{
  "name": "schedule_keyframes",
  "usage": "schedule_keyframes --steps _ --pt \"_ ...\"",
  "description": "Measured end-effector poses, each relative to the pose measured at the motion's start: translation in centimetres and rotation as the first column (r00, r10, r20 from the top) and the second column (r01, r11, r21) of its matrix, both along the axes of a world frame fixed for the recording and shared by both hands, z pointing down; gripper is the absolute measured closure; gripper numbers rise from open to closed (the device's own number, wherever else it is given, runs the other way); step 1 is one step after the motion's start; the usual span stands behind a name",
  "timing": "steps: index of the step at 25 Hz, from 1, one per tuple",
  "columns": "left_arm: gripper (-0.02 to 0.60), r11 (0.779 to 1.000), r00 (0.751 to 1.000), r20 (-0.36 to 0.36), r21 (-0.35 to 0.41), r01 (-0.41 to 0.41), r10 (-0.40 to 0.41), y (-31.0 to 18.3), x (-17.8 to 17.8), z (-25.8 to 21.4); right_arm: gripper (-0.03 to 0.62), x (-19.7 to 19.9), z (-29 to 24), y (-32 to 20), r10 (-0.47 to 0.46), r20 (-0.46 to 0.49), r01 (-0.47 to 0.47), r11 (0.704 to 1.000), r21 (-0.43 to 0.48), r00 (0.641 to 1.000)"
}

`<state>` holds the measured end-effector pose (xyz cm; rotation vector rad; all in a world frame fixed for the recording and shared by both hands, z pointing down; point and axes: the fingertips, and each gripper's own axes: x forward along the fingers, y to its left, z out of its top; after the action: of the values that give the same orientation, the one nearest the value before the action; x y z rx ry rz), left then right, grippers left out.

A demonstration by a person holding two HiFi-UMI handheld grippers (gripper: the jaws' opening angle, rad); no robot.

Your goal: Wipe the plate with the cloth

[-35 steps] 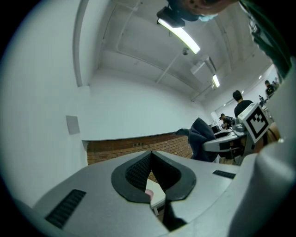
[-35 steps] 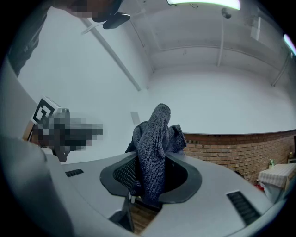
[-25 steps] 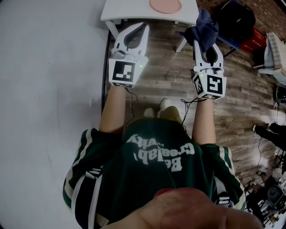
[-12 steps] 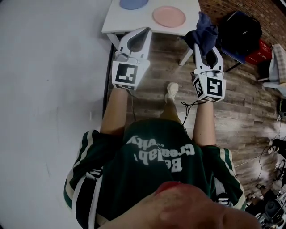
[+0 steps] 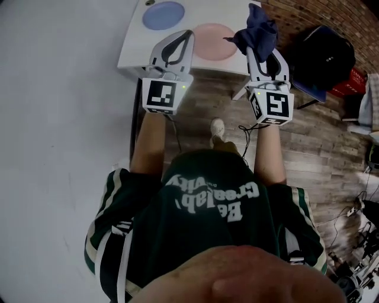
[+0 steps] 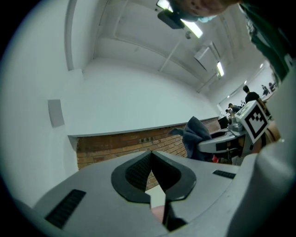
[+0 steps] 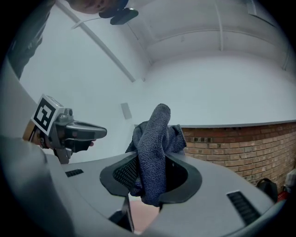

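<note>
Clamping the cloth (image 5: 257, 32), the right gripper (image 5: 263, 56) is hovering by the pink plate (image 5: 210, 42), the left gripper (image 5: 185, 38) clenched empty; next, probably lowering to wipe.

White table (image 5: 131, 48): blue plate (image 5: 163, 15), pink plate (image 5: 215, 40)

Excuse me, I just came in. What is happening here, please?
A person holds tongs in each hand, in front of a white table with a pink plate and a blue plate. The right tongs are shut on a dark blue cloth, held up near the pink plate. The left tongs are shut and empty. The cloth is not on the plate yet.
</note>
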<state>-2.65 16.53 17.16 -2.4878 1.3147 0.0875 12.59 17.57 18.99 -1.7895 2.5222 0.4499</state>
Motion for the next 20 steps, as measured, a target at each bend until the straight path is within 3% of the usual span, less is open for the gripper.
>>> schedule_keyframes --steps 7,13,20 --pt "0.578 0.999 1.000 0.002 -0.033 0.019 -0.019 -9.8 4.4 -0.1 0.474 3.2 -0.4 -10.2 -0.040 0.010 0.041 0.999 -0.012 0.999" --pt "0.578 0.997 0.998 0.003 -0.060 0.056 -0.056 -13.9 7.2 0.7 0.476 5.9 0.0 -13.8 -0.078 0.029 0.078 0.997 -0.018 0.997" --pt "0.578 0.994 0.997 0.027 -0.080 0.078 -0.076 -16.3 7.6 2.1 0.474 6.1 1.6 -17.0 -0.101 0.052 0.103 0.994 -0.044 0.994"
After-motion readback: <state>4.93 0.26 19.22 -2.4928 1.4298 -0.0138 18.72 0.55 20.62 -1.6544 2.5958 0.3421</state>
